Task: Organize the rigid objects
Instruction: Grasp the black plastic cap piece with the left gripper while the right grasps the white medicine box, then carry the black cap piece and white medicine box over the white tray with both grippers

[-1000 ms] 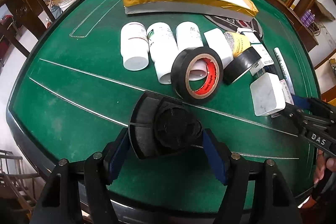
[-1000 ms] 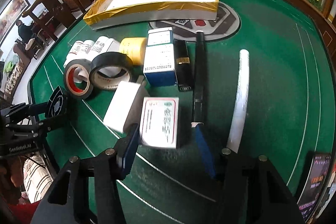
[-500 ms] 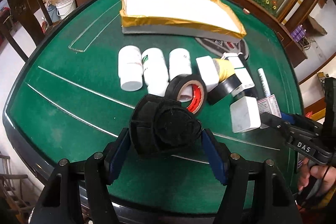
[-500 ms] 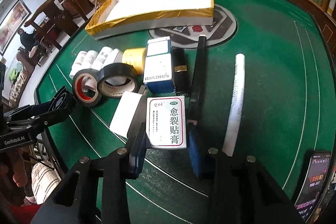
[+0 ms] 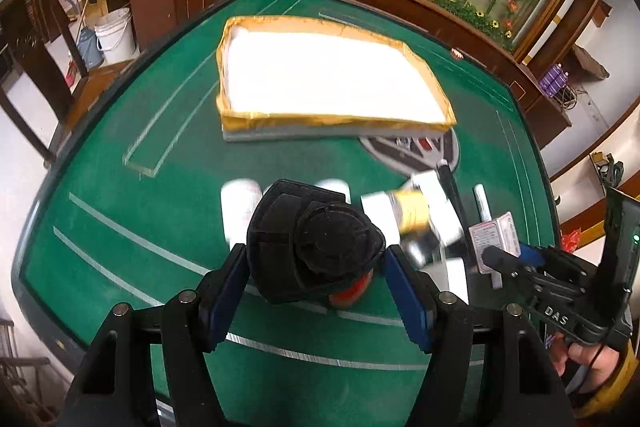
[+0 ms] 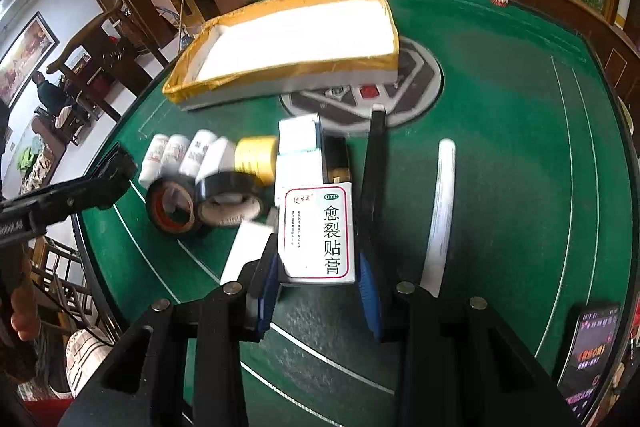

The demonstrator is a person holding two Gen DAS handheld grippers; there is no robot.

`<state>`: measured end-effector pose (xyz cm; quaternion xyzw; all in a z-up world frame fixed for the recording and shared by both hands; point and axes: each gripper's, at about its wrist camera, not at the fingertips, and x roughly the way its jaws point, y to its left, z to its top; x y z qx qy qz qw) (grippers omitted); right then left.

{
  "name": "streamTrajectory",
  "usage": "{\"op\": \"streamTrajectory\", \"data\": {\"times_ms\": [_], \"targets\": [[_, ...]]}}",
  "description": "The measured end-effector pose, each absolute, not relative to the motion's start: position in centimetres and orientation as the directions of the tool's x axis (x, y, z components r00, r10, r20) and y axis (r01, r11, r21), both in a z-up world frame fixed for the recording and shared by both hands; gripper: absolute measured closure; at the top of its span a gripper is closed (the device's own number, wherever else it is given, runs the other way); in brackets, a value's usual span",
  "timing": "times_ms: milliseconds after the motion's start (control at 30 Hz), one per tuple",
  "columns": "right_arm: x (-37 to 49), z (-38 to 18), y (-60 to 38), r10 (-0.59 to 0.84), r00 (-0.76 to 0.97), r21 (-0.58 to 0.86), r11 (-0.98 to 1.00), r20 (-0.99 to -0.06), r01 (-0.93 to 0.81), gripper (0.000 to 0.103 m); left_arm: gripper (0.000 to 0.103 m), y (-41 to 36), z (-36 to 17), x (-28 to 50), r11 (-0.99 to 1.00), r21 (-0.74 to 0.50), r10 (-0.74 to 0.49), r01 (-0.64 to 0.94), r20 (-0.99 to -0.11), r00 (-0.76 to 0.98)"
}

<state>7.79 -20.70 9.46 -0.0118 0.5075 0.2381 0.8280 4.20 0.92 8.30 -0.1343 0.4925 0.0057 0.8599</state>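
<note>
My big box (image 5: 328, 75) with the gold edge sits at the far side of the green table (image 5: 120, 227), and it is all white inside, so I think nothing has been put away yet and almost the whole job is left. Both my tongs are lifted over the table with a first thing each. My left tongs (image 5: 316, 283) squeeze one black fan (image 5: 312, 251) between the blue pads. My right tongs (image 6: 320, 287) pinch one white medicine box (image 6: 320, 231) with red edges and big letters. The rest lies in a pile near me, in front of the big box. I count one long black bar (image 6: 374, 167) and one long white tube (image 6: 440, 211) on the right. Next come one blue and white box (image 6: 298, 151) and one flat white box (image 6: 248, 251). Four little white bottles (image 6: 180, 159) lie in a row on the left. I see three rolls of tape: one yellow roll (image 6: 256, 159), one black roll (image 6: 230, 203), and one black roll with red inside (image 6: 170, 209). A small dark box (image 6: 336, 163) sits beside the blue and white one.
</note>
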Motion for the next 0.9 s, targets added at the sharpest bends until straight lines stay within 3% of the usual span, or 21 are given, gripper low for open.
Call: {"op": "streamTrajectory", "data": {"times_ms": [500, 900], "targets": [[15.6, 13.7, -15.3, 0.416, 0.461, 0.258, 0.893, -0.783, -0.369, 0.068, 0.031, 4.1, 8.2, 17.8, 0.98, -0.17, -0.1, -0.098, -0.862, 0.497], [22.7, 10.4, -9.2, 0.372, 0.401, 0.234, 0.906, -0.837, -0.353, 0.068, 0.031, 6.2, 3.3, 21.2, 0.979, -0.177, -0.123, -0.1, -0.907, 0.402]]}}
